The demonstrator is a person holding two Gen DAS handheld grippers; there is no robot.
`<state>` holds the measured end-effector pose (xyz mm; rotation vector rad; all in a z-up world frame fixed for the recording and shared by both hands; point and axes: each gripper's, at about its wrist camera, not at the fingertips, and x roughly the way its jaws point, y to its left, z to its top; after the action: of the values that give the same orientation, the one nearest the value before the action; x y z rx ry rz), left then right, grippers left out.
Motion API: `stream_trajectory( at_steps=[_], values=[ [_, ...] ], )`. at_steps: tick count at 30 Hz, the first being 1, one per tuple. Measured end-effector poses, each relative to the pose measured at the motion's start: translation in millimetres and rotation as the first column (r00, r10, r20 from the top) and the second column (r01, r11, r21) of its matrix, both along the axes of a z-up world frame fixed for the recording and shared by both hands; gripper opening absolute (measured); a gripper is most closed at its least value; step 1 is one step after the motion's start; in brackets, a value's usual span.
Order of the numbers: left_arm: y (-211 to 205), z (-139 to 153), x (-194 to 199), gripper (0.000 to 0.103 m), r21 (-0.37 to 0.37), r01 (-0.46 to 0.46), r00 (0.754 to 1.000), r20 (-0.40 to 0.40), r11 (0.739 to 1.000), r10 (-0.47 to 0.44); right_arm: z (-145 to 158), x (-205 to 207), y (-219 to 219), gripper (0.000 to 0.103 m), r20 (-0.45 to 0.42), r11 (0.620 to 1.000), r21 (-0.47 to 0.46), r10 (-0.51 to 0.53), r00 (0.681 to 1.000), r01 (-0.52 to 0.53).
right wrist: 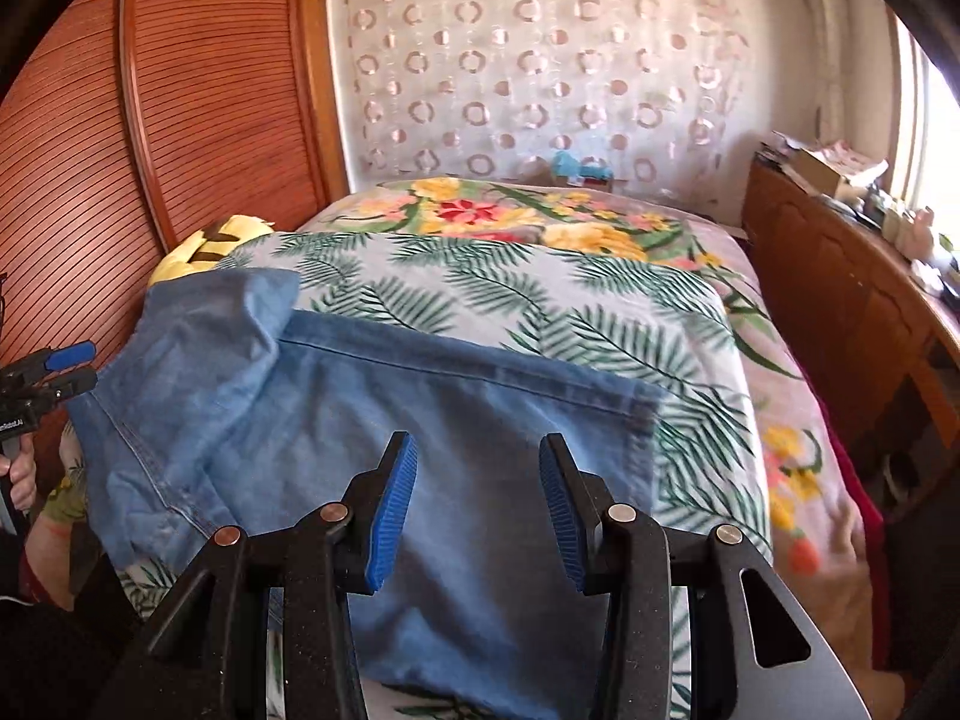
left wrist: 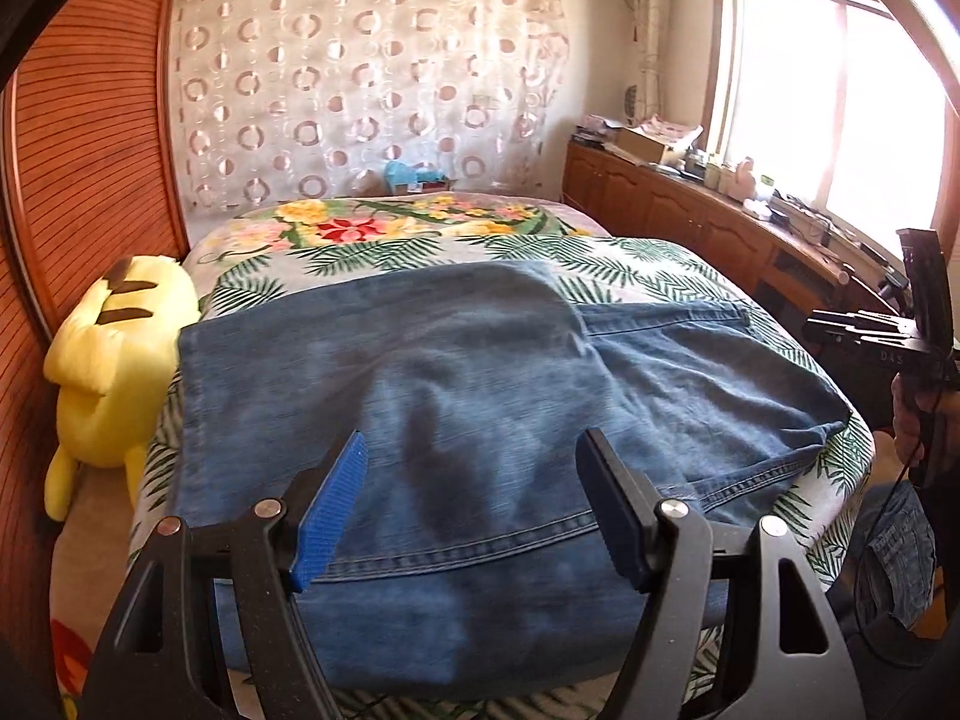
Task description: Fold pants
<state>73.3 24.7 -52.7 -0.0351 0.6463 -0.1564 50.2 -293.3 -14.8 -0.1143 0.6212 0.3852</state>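
Observation:
Blue denim pants (left wrist: 480, 396) lie folded over on the leaf-print blanket at the near end of the bed. They also show in the right wrist view (right wrist: 420, 420), with a raised fold at the left (right wrist: 240, 324). My left gripper (left wrist: 474, 480) is open and empty, just above the pants' near part. My right gripper (right wrist: 477, 474) is open and empty, above the pants' right half. The right gripper also shows at the right edge of the left wrist view (left wrist: 864, 324). The left gripper shows at the left edge of the right wrist view (right wrist: 66, 366).
A yellow plush toy (left wrist: 114, 372) lies at the bed's left side against a slatted wooden wall (left wrist: 78, 168). A wooden cabinet (left wrist: 690, 210) with clutter runs along the right under a window. A floral blanket (right wrist: 540, 222) covers the far bed.

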Motion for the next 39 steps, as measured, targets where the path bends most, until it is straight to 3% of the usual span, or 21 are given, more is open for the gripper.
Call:
stream_trajectory(
  at_steps=[10,22,35,39],
  values=[
    [-39,-11,8,0.073,0.023,0.083,0.996,-0.036,0.996,-0.082,-19,-29,-36,0.045,-0.08,0.994,0.018,-0.108,0.991,0.11],
    [-56,-41,7,0.073,0.01,0.108,0.988,-0.116,0.994,-0.106,-13,-32,-43,0.047,-0.114,0.985,0.023,-0.167,0.979,0.171],
    [-58,-50,-1,0.078,0.014,0.101,0.992,-0.082,0.995,-0.1,-34,-32,-46,0.047,-0.187,0.981,0.05,-0.176,0.966,0.189],
    [-58,-50,0,0.079,0.021,0.099,0.992,-0.079,0.995,-0.097,-37,-33,-45,0.047,-0.174,0.981,0.033,-0.182,0.968,0.19]
  ],
)
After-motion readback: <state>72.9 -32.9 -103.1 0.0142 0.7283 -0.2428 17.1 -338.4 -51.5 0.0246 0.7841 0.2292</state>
